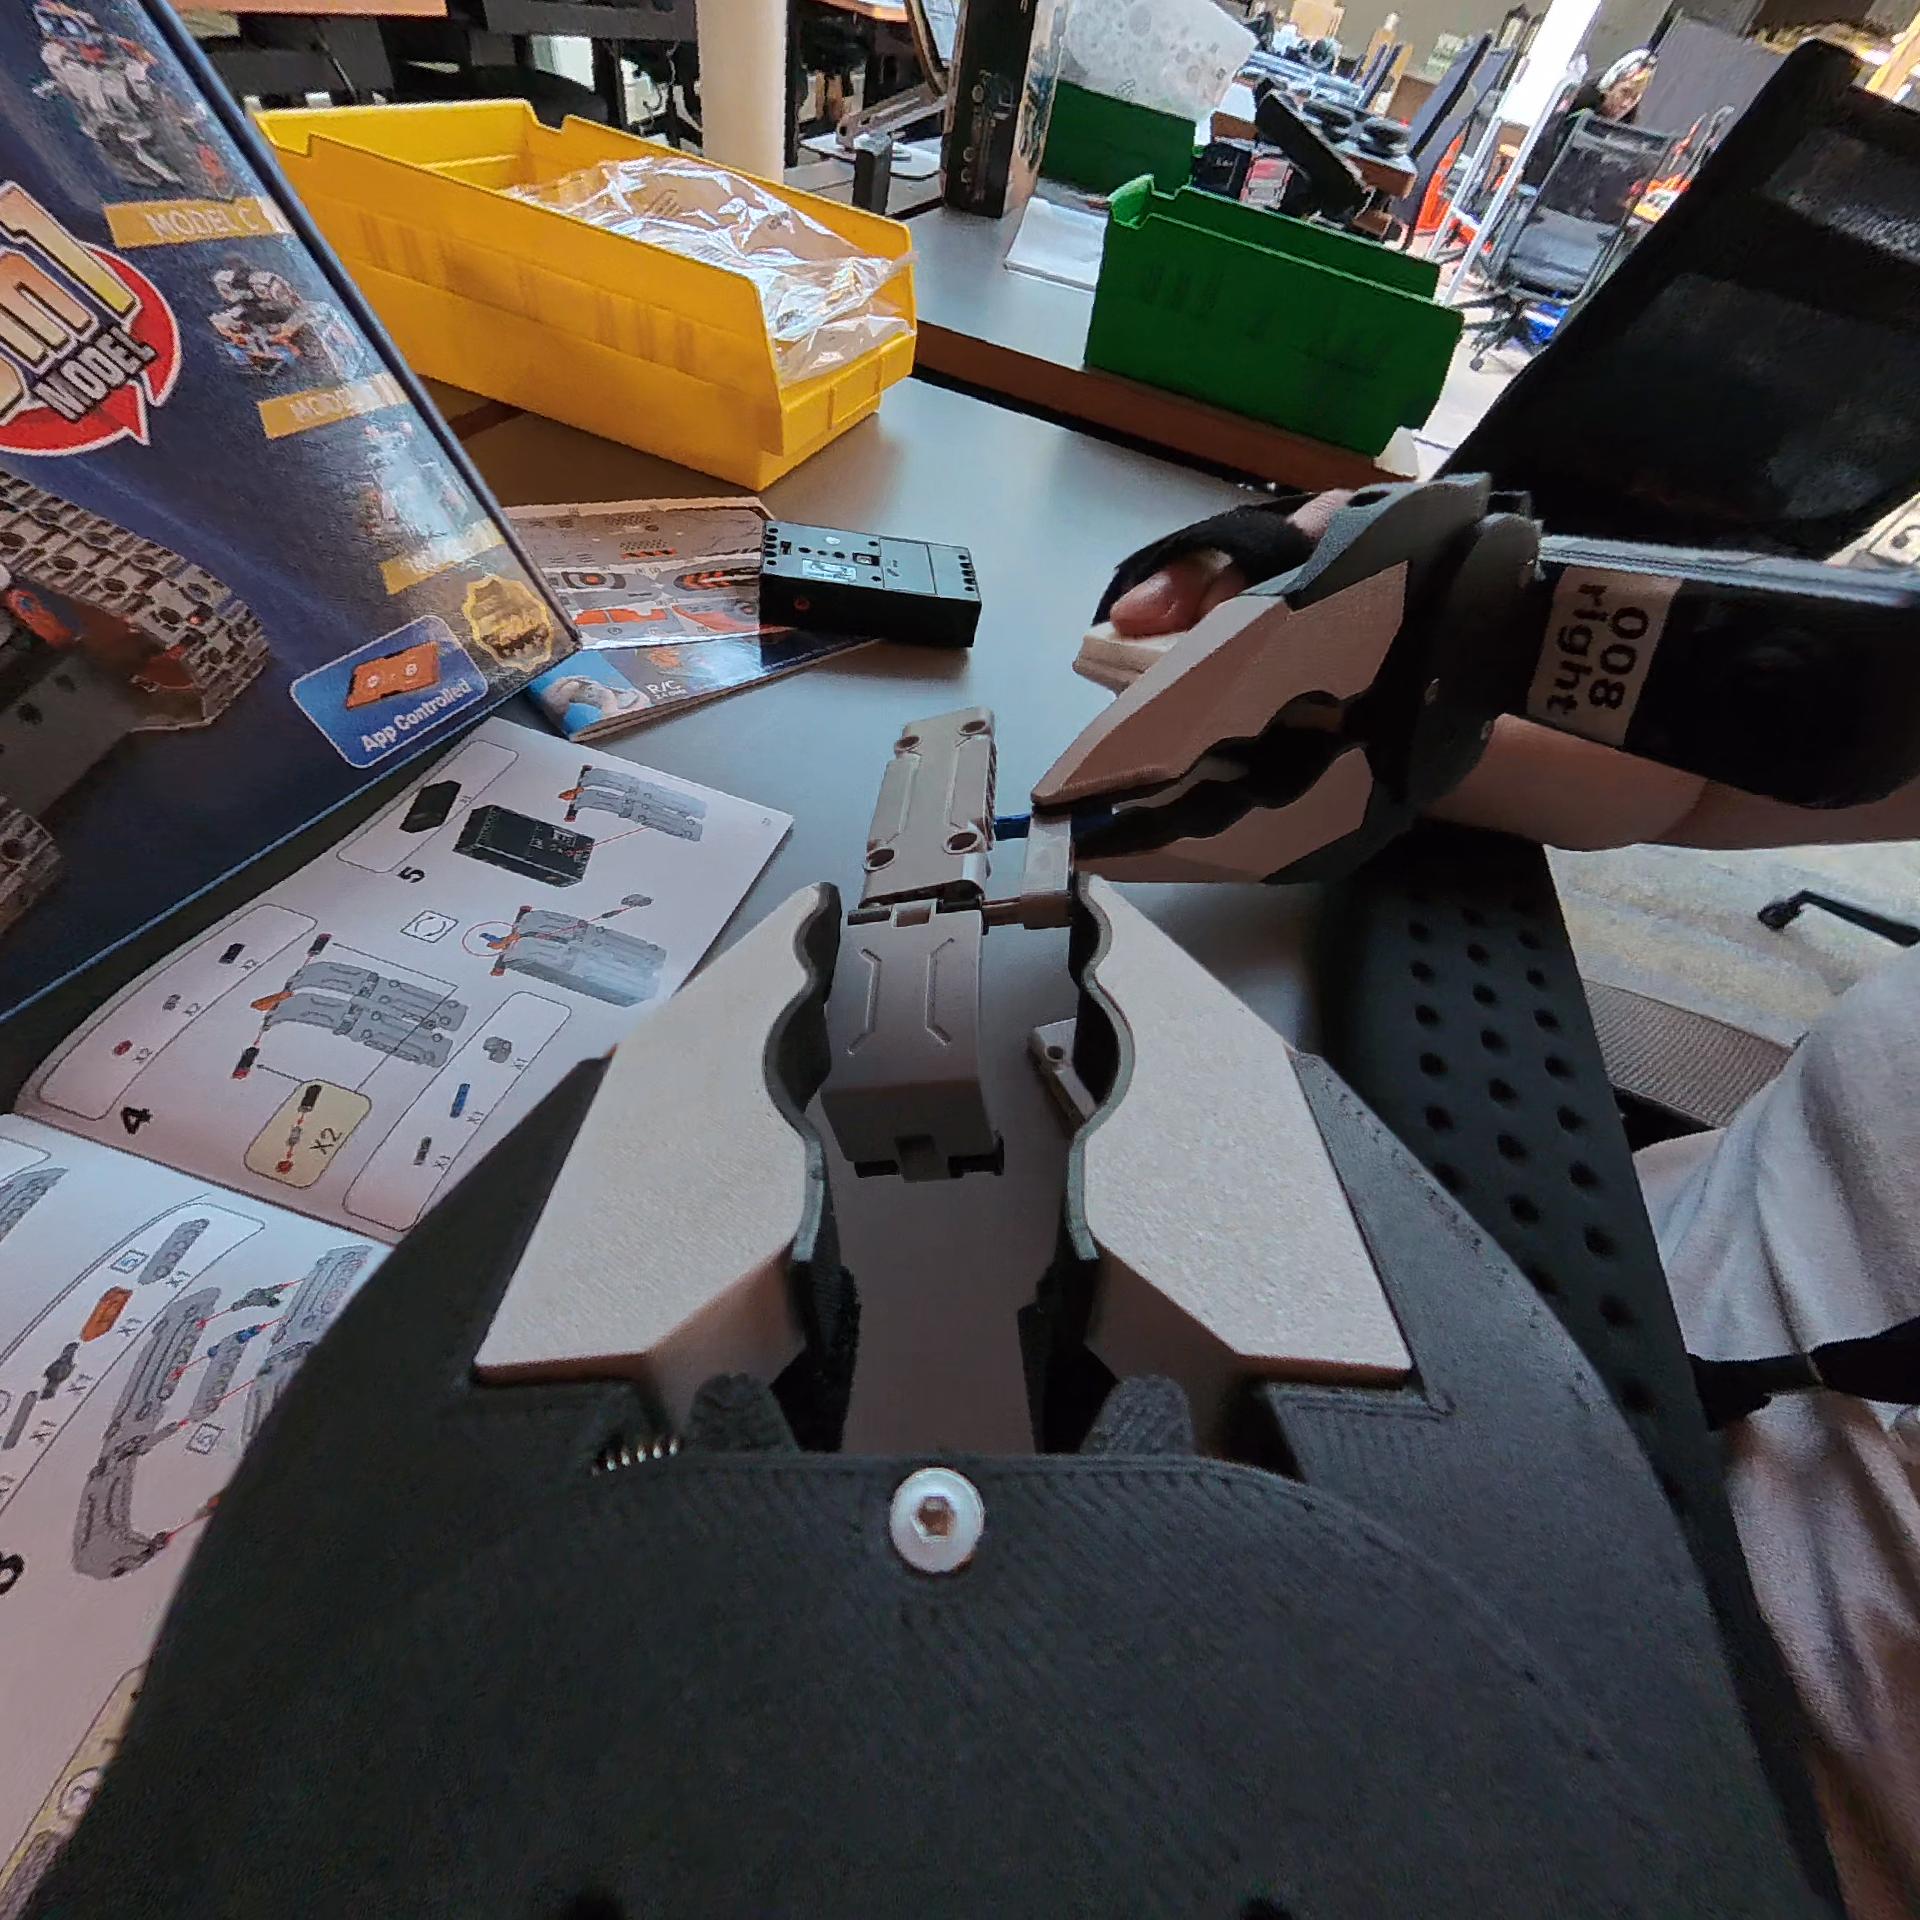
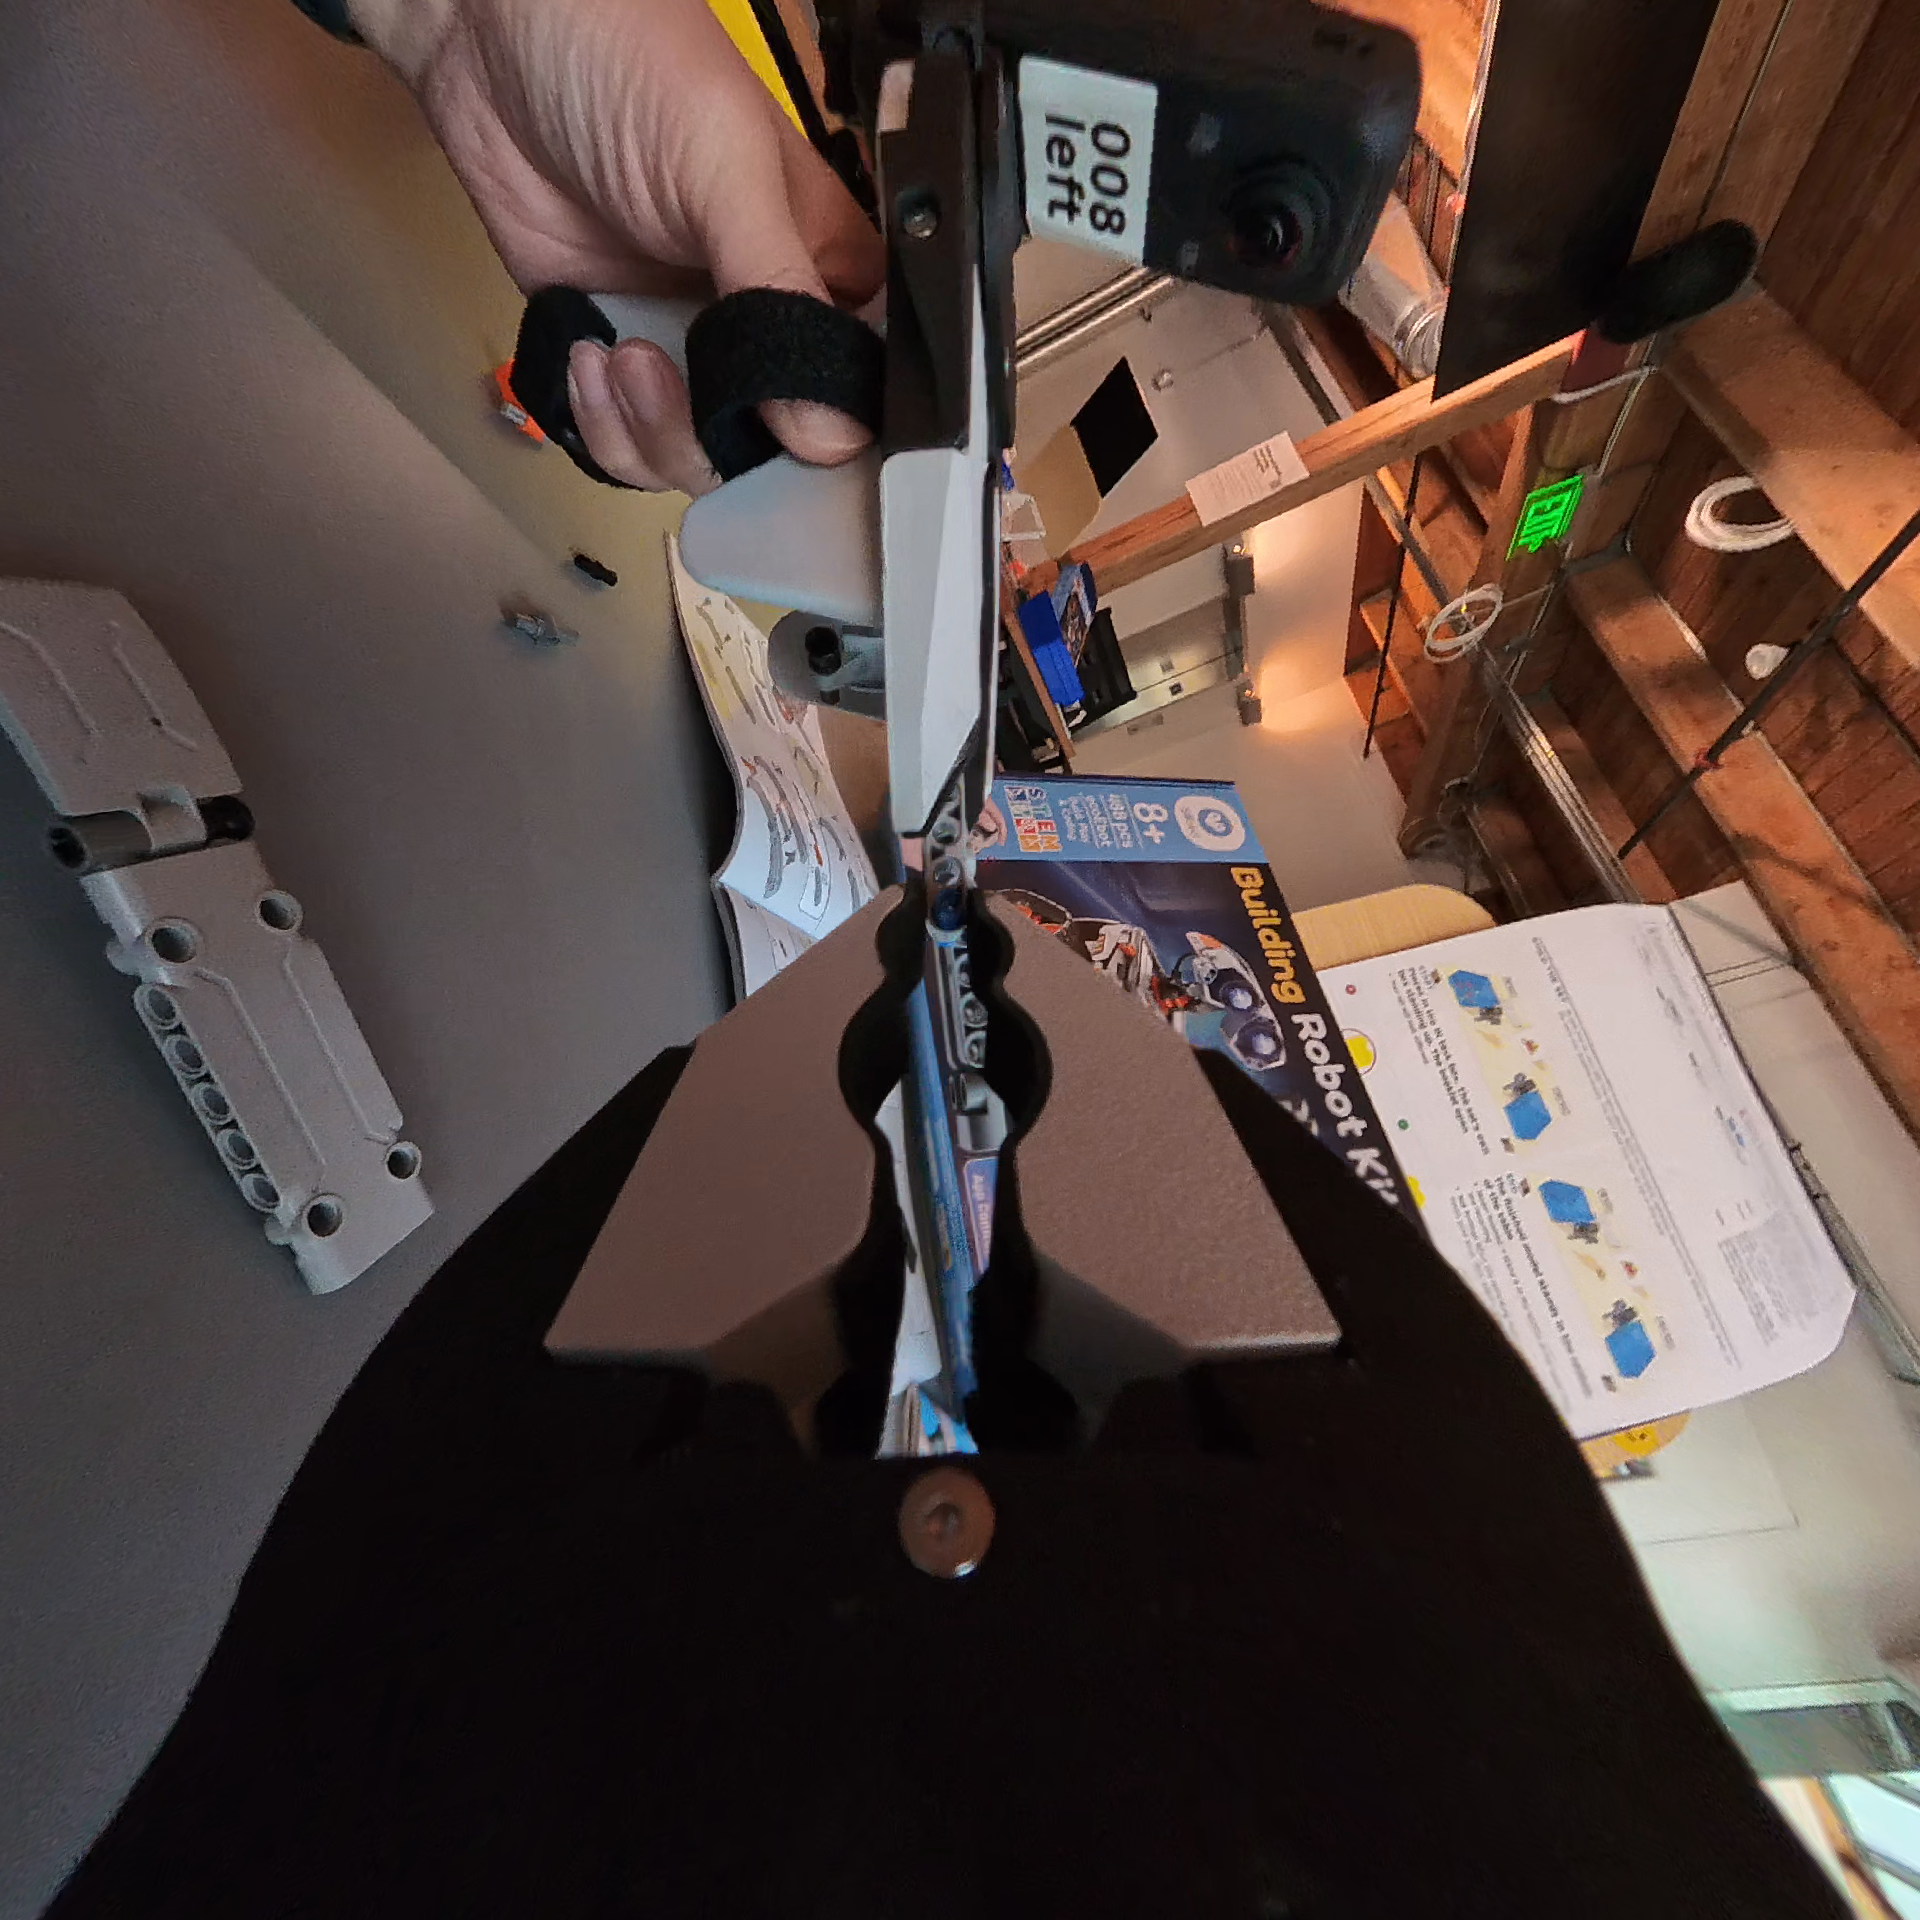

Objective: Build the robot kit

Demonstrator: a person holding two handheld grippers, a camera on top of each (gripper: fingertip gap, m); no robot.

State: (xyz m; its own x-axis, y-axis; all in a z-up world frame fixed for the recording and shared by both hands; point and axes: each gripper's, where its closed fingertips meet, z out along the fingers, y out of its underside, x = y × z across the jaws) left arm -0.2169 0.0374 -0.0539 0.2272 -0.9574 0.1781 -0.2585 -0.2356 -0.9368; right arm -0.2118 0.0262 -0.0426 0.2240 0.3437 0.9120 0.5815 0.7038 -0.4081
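Left wrist view, from the left: a blue toy kit box (image 1: 208, 468) stands tilted at the far left, with an open instruction booklet (image 1: 416, 987) lying flat at its foot. Beyond them sits a yellow bin (image 1: 582, 301) holding a crumpled clear plastic bag (image 1: 727, 239). Near the middle of the grey table (image 1: 987, 499), a black battery box (image 1: 871, 594) rests on a printed sheet. Farther right stands a green bin (image 1: 1268, 312).

The left gripper (image 1: 951, 935) stands wide, its tips on either side of a grey hinged panel assembly (image 1: 920, 935) that lies on the table; I cannot tell whether the fingers touch it. A small grey beam (image 1: 1044, 868) stands at the right fingertip of this gripper. The right gripper (image 1: 1070, 821) comes in from the right, narrowed onto that beam, with a blue pin just visible at its tips. A gloved hand (image 1: 1195, 592) works its handle.

Right wrist view, which is rolled sideways: the grey hinged panel assembly (image 2: 208, 935) lies flat on the table at the left. Small loose parts (image 2: 540, 623) lie well apart from it, farther off. At centre, the right gripper (image 2: 943, 914) is nearly closed on the small grey beam (image 2: 951, 894), held edge-on. The left gripper (image 2: 935, 644) reaches in from above, meeting the beam's far end. The kit box (image 2: 1195, 935) and a printed paper sheet (image 2: 1579, 1143) stand to the right.
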